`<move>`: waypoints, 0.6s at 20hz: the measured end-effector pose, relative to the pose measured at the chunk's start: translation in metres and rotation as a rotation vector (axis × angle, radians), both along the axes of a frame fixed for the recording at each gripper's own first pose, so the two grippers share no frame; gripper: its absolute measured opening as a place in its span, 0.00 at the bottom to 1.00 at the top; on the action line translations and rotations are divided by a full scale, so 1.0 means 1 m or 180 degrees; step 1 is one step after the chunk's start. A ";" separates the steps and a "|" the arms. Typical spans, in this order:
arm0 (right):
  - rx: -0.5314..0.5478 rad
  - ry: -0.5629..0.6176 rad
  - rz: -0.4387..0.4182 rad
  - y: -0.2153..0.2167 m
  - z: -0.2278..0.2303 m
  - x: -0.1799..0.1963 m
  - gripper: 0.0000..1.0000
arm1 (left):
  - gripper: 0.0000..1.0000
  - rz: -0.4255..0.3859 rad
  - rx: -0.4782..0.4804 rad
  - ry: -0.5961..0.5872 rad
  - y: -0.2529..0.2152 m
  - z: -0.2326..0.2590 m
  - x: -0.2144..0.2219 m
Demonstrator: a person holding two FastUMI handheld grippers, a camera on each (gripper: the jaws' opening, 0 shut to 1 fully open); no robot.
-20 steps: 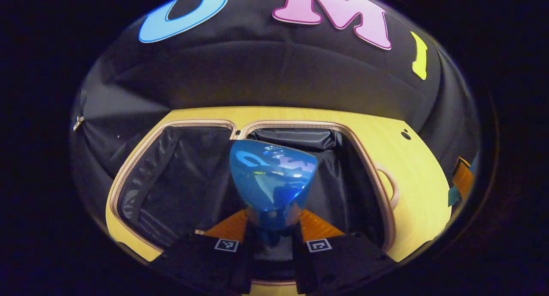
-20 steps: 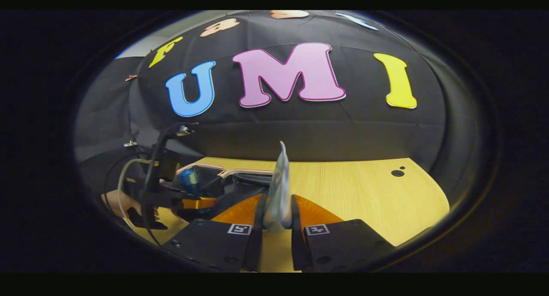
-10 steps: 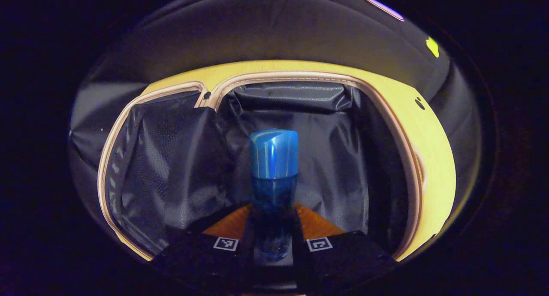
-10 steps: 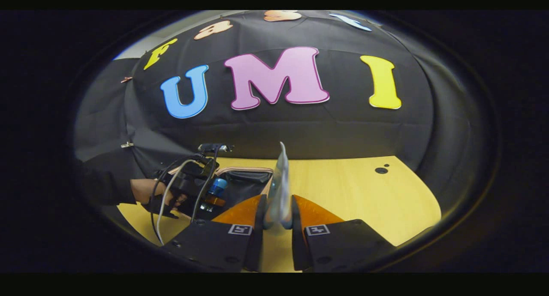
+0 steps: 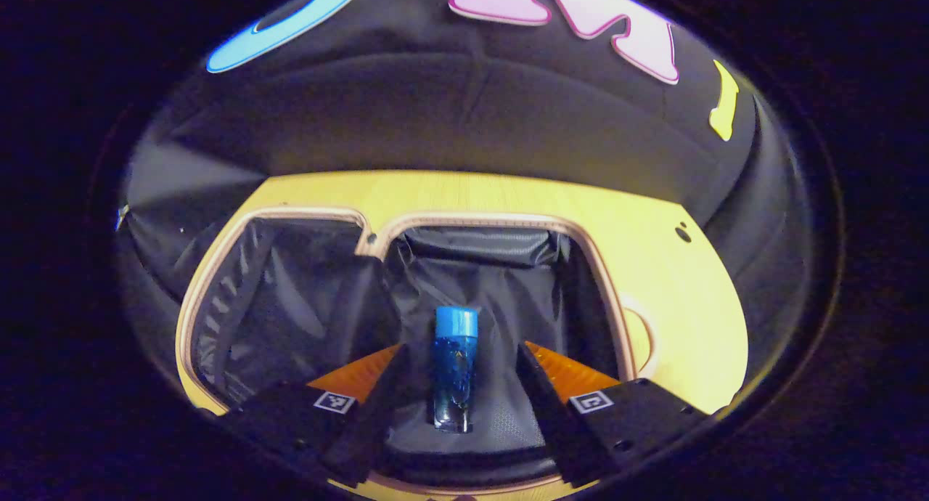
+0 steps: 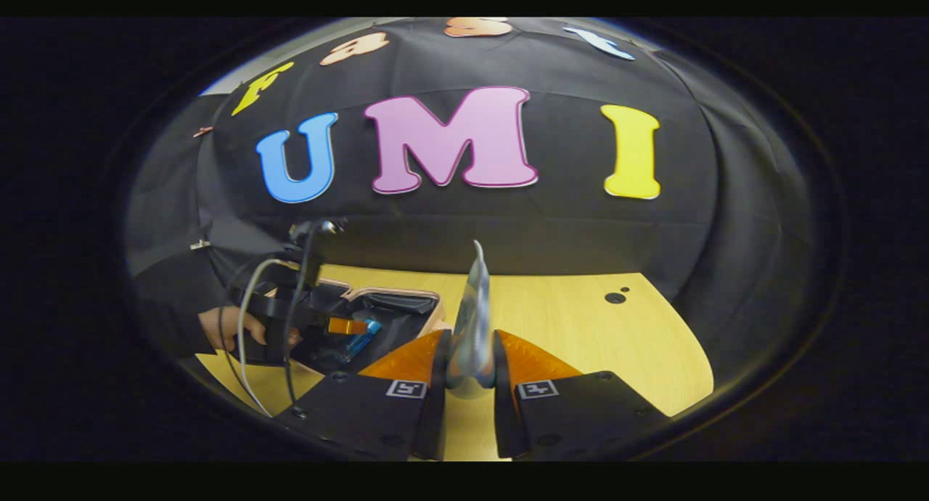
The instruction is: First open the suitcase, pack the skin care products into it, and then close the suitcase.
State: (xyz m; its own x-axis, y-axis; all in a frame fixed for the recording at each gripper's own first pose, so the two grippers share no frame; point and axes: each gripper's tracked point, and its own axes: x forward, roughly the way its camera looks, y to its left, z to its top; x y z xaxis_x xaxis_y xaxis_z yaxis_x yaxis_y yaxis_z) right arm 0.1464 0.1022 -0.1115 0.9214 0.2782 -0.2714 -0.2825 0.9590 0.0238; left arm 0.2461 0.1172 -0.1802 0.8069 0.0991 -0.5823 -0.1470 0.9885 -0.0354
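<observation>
The left claw point(image 5: 457, 385) is wide apart over the open suitcase point(image 5: 290, 319) on the desk point(image 5: 682, 298). The blue bottle point(image 5: 454, 370) lies in the suitcase between its fingers, touching neither. Half a second ago the claw squeezed this bottle. The right gripper view shows the right claw point(image 6: 470, 367) squeezing a thin packet point(image 6: 473, 319) and a hand point(image 6: 232, 327) holding the left claw.

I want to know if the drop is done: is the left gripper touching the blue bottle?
Apart. In the left gripper view, the left gripper stands open, dark lining showing between each finger and the blue bottle lying in the suitcase.
</observation>
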 end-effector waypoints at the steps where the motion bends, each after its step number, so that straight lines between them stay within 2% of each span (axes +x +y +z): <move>1: 0.0001 0.0024 0.0048 0.009 0.001 0.003 0.30 | 1.00 0.0008 0.0035 -0.0170 0.003 0.019 -0.006; 2: 0.0037 0.0060 0.0085 0.021 0.001 0.008 0.30 | 0.95 0.0020 0.0085 -0.0284 0.010 0.035 -0.016; 5: 0.0104 0.0263 0.0196 0.056 -0.007 0.029 0.30 | 0.96 0.0090 0.0174 -0.0555 0.034 0.069 -0.051; 6: 0.0070 0.0326 0.0249 0.068 -0.010 0.036 0.23 | 0.96 0.0116 0.0116 -0.0602 0.039 0.073 -0.064; 7: 0.0044 0.0399 0.0290 0.079 -0.017 0.043 0.30 | 0.96 0.0192 0.0018 -0.0672 0.043 0.077 -0.076; 8: 0.0066 0.0531 0.0336 0.092 -0.026 0.049 0.23 | 0.96 0.0258 -0.0121 -0.0765 0.047 0.079 -0.083; 12: 0.0080 0.1204 0.0380 0.139 -0.087 0.060 0.24 | 0.97 0.0557 -0.0502 -0.0709 0.075 0.058 -0.121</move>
